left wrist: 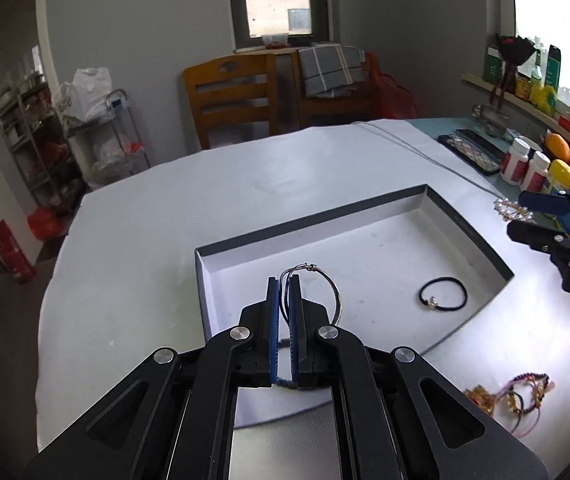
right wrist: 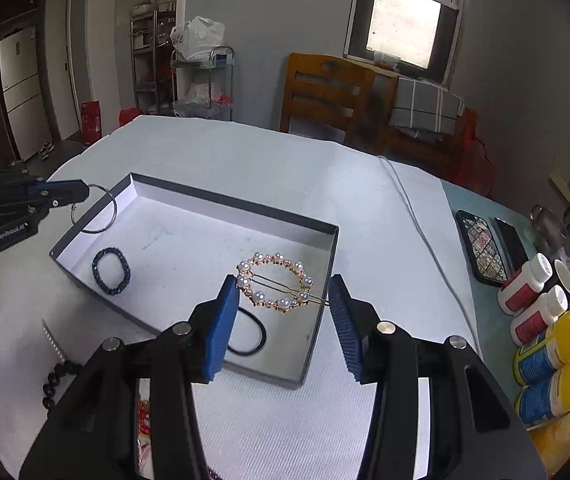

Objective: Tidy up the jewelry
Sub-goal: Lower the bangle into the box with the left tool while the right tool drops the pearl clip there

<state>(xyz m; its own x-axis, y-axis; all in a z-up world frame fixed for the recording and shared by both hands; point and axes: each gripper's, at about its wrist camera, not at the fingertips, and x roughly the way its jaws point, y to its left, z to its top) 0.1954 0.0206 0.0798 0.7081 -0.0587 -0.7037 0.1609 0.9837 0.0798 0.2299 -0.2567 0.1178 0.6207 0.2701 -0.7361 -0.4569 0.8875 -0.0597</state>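
My left gripper [left wrist: 284, 288] is clamped tight on a thin silver hoop [left wrist: 327, 292], held over the near left corner of the open box [left wrist: 405, 196]. Inside the box lie a blue beaded bracelet [right wrist: 111, 271] and a black hair tie [left wrist: 443, 294], so I judge part of the sorting done. My right gripper [right wrist: 285, 296] holds a pearl hair clip [right wrist: 276, 282] across half-open jaws, above the box. More bracelets [left wrist: 519, 398] wait on the white cloth [left wrist: 165, 208].
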